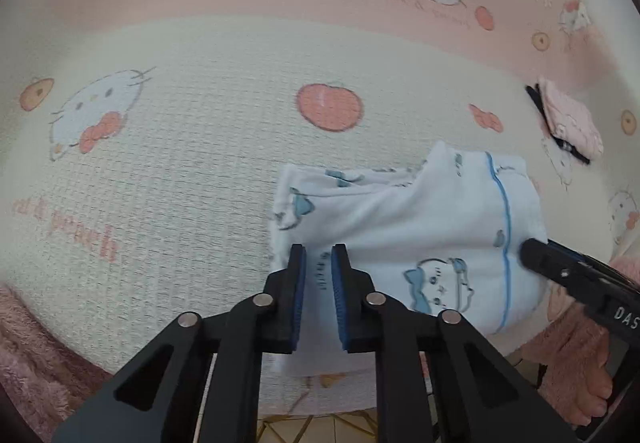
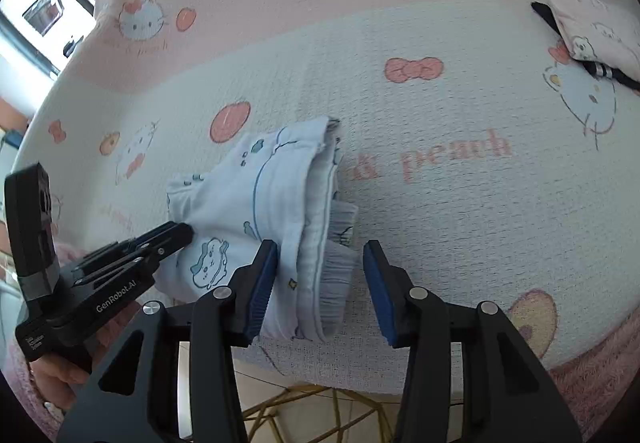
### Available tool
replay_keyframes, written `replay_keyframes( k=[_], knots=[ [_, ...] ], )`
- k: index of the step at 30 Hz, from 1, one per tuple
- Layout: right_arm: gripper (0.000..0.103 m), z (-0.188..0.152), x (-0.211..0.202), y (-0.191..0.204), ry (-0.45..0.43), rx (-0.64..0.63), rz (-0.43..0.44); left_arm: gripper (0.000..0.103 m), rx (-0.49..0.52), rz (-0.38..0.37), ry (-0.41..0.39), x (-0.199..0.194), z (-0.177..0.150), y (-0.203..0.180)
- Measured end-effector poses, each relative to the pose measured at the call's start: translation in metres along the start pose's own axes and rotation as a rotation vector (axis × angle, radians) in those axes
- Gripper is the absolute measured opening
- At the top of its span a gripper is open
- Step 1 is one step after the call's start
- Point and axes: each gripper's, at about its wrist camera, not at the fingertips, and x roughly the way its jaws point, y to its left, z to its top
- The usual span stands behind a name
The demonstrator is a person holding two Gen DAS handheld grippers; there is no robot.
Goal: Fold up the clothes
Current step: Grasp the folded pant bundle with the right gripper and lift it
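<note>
A folded white garment (image 1: 404,239) with blue piping and cartoon prints lies on the cream and pink cat-print cloth (image 1: 192,147); it also shows in the right wrist view (image 2: 276,211). My left gripper (image 1: 319,255) sits over the garment's near left edge, jaws a narrow gap apart with white fabric showing between the pads; it also shows from the side (image 2: 188,231). My right gripper (image 2: 320,263) is open, straddling the garment's near layered edge without touching it. Its tip rests at the garment's right side in the left wrist view (image 1: 532,251).
A folded pink garment (image 2: 596,27) lies on a black strap (image 2: 600,69) at the far right; it also shows in the left wrist view (image 1: 568,119). A fuzzy pink blanket (image 2: 592,375) borders the near edge. Gold table legs (image 2: 312,407) show below.
</note>
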Motion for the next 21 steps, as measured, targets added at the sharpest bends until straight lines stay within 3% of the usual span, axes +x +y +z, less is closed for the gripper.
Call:
replay_keyframes(
  k=[3, 4, 5, 7, 10, 13, 14, 18, 21],
  knots=[
    [0.045, 0.004, -0.022, -0.011, -0.098, 0.052, -0.037, 0.015, -0.126, -0.027, -0.042, -0.006, 0.008, 0.03],
    [0.045, 0.006, -0.029, -0.013, -0.133, 0.058, -0.052, 0.015, -0.189, -0.128, -0.025, -0.006, 0.007, 0.041],
    [0.045, 0.007, -0.036, -0.014, -0.167, 0.064, -0.068, 0.015, -0.189, -0.162, -0.027, -0.006, 0.005, 0.039],
    [0.045, 0.01, -0.037, -0.007, -0.156, 0.047, -0.003, 0.015, -0.189, -0.228, -0.031, -0.008, 0.002, 0.035],
    [0.045, 0.004, -0.016, 0.014, -0.081, -0.029, 0.029, 0.015, -0.055, -0.226, -0.042, -0.001, 0.008, 0.003],
    [0.045, -0.004, 0.011, 0.018, 0.024, -0.064, -0.061, 0.015, -0.028, -0.145, 0.013, 0.009, 0.001, -0.002],
    [0.045, -0.004, 0.009, 0.011, 0.016, -0.006, -0.031, 0.015, -0.033, -0.125, -0.001, 0.007, 0.001, 0.001],
    [0.046, 0.001, -0.014, -0.001, -0.04, 0.046, -0.049, 0.015, -0.124, -0.022, -0.057, -0.006, 0.004, 0.026],
    [0.047, 0.002, -0.024, -0.01, -0.049, 0.067, -0.025, 0.019, -0.268, -0.155, -0.003, -0.002, 0.001, 0.057]
  ],
)
